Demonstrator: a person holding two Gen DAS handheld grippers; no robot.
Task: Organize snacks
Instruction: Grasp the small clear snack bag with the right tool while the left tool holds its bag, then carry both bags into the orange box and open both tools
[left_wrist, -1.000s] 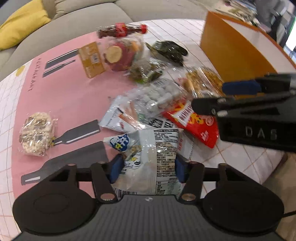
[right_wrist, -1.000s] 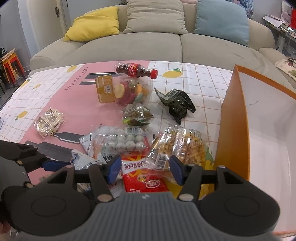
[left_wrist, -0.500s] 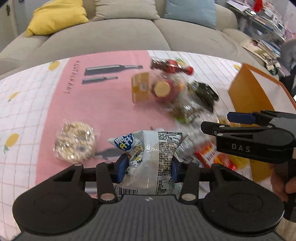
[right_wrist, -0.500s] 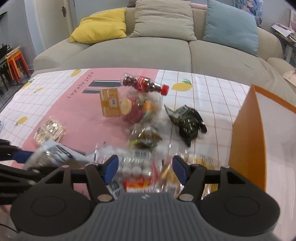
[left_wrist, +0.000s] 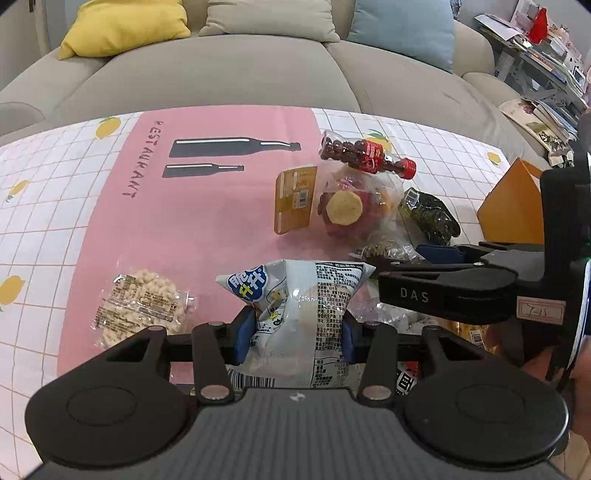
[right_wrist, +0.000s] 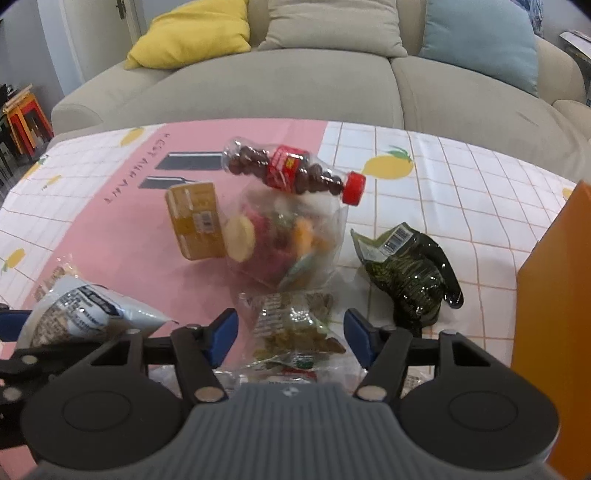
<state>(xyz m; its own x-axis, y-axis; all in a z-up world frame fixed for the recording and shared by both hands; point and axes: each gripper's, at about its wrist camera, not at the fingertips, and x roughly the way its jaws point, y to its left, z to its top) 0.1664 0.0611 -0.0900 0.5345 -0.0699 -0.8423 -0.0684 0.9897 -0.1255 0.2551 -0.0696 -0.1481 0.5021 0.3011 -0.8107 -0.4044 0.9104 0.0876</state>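
Left fingers (left_wrist: 295, 334) pinch the white snack bag (left_wrist: 295, 314); right fingers (right_wrist: 290, 334), marked "DAS", spread empty.

Your left tongs (left_wrist: 295, 334), matt black plastic, pinch a glossy crinkled pale-blue foil snack bag (left_wrist: 299, 306). Ahead of your right tongs (right_wrist: 290, 332) you've got a shiny clear plastic bottle with a red cap (right_wrist: 291, 173) and a slick dark-green plastic pouch (right_wrist: 410, 275) on the smooth pink-and-white checked cloth covering the desk (right_wrist: 122, 236).
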